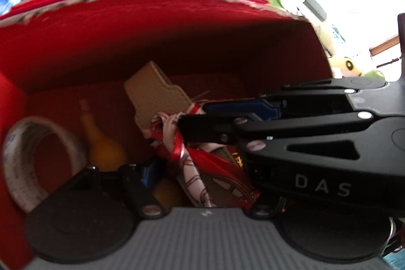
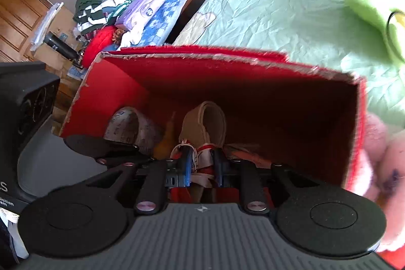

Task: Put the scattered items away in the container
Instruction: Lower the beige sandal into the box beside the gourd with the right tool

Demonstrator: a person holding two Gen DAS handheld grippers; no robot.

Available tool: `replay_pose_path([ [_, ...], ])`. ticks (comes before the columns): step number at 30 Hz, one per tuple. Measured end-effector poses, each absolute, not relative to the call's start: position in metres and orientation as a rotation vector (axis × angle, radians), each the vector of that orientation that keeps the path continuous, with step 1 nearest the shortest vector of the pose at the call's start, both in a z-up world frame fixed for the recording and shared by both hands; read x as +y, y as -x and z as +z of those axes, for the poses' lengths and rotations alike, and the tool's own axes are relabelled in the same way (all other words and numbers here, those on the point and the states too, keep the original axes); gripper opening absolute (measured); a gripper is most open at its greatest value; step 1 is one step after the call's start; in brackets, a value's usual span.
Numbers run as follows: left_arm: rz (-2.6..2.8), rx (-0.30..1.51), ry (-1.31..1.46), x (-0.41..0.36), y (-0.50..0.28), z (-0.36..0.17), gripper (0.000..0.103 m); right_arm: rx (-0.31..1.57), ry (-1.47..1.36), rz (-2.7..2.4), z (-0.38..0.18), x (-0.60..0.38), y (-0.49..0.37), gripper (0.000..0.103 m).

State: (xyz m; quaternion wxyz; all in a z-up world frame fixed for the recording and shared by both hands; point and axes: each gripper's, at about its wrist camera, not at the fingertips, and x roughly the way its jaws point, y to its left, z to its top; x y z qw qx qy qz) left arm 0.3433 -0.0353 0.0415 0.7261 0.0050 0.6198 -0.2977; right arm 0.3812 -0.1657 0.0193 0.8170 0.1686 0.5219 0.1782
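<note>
The red and white printed cloth ribbon [image 1: 200,168] lies bunched inside the red box [image 1: 152,42], near the front wall. Its long way runs slanted, from the middle of the box floor down toward the near edge in the left wrist view.

The right gripper [image 2: 202,166] reaches into the box and its blue-padded fingers [image 2: 187,163] are pressed together on the ribbon [image 2: 201,163]. The left gripper [image 1: 202,194] is in the box too. Its jaws stand apart, with the ribbon lying between them, not squeezed.

Behind the ribbon a tan leather piece [image 1: 154,95] leans up, its long side pointing to the back wall. Left of it stands a small yellow bottle [image 1: 101,143], and a white roll of tape [image 1: 33,163] stands on its edge by the left wall.

The box sits on a pale green bed sheet [image 2: 278,12]. A green stuffed frog [image 2: 367,1] lies on the sheet behind the box.
</note>
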Motion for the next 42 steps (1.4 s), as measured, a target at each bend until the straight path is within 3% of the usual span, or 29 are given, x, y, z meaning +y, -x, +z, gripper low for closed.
replay_pose_path([
  [4, -0.632, 1.400, -0.036, -0.018, -0.352, 0.043, 0.072, 1.152, -0.393, 0.412, 0.013, -0.159, -0.386, 0.020],
  [8, -0.649, 1.443, -0.032, -0.008, -0.360, 0.038, 0.066, 1.228, -0.432, 0.421, 0.004, -0.160, -0.393, 0.018],
  [19, -0.692, 1.446, -0.205, -0.020, -0.359, 0.050, 0.085, 1.261, -0.397, 0.388, -0.001, -0.157, -0.394, 0.018],
  [23, -0.719, 1.436, -0.249, -0.009, -0.360, 0.061, 0.078, 1.290, -0.460, 0.410, -0.007, -0.163, -0.396, 0.020],
  [28, -0.706, 1.365, -0.212, 0.013, -0.356, 0.085, 0.073, 1.267, -0.543, 0.450, -0.005, -0.173, -0.388, 0.032],
  [32, -0.701, 1.296, -0.166, 0.031, -0.352, 0.108, 0.073, 1.222, -0.582, 0.421, -0.002, -0.178, -0.375, 0.030],
  [33, -0.699, 1.281, -0.153, 0.034, -0.352, 0.113, 0.073, 1.202, -0.588, 0.425, 0.001, -0.179, -0.372, 0.024],
  [37, -0.751, 1.254, -0.121, 0.035, -0.350, 0.122, 0.070, 1.131, -0.590, 0.443, 0.007, -0.182, -0.363, 0.017],
  [42, -0.789, 1.332, -0.169, 0.019, -0.337, 0.107, 0.067, 1.136, -0.584, 0.436, 0.008, -0.182, -0.367, 0.017],
])
